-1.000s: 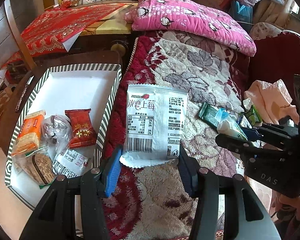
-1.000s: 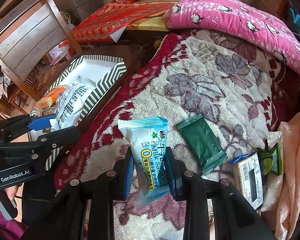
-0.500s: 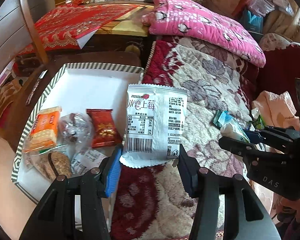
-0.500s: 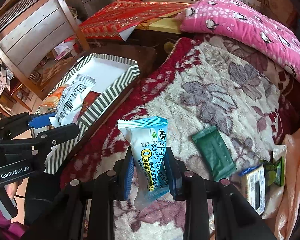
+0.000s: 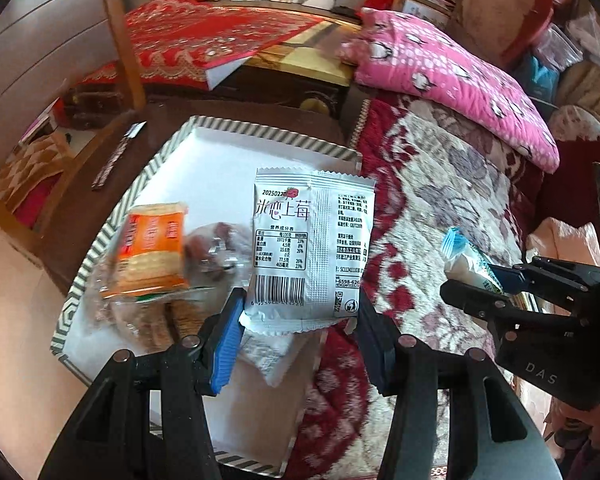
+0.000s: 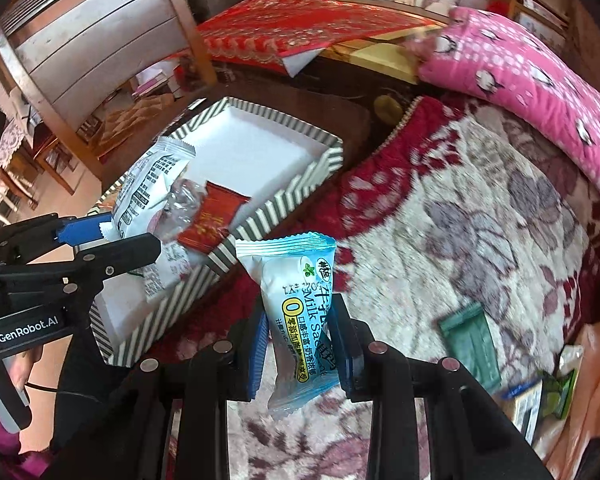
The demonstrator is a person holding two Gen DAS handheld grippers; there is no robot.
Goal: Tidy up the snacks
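Observation:
My left gripper (image 5: 300, 320) is shut on a white snack packet (image 5: 312, 248) and holds it upright above the striped tray (image 5: 260, 128). The packet also shows in the right wrist view (image 6: 148, 188), over the tray (image 6: 284, 208). My right gripper (image 6: 300, 344) is shut on a light blue milk snack packet (image 6: 300, 300), held above the flowered blanket (image 6: 460, 220) beside the tray's right side. The tray holds an orange cracker pack (image 5: 152, 248), a clear-wrapped sweet (image 5: 216, 248) and a red packet (image 6: 212, 220).
A green packet (image 6: 470, 344) and several more snacks (image 6: 548, 396) lie on the blanket at the right. A pink pillow (image 5: 452, 80) lies at the back. A red cloth (image 5: 204, 36) covers the table behind. A wooden chair (image 6: 40, 52) stands left of the tray.
Both grippers have moved left with their packets. The left one has gone from over the blanket to over the tray. The right one has come close to the tray's edge.

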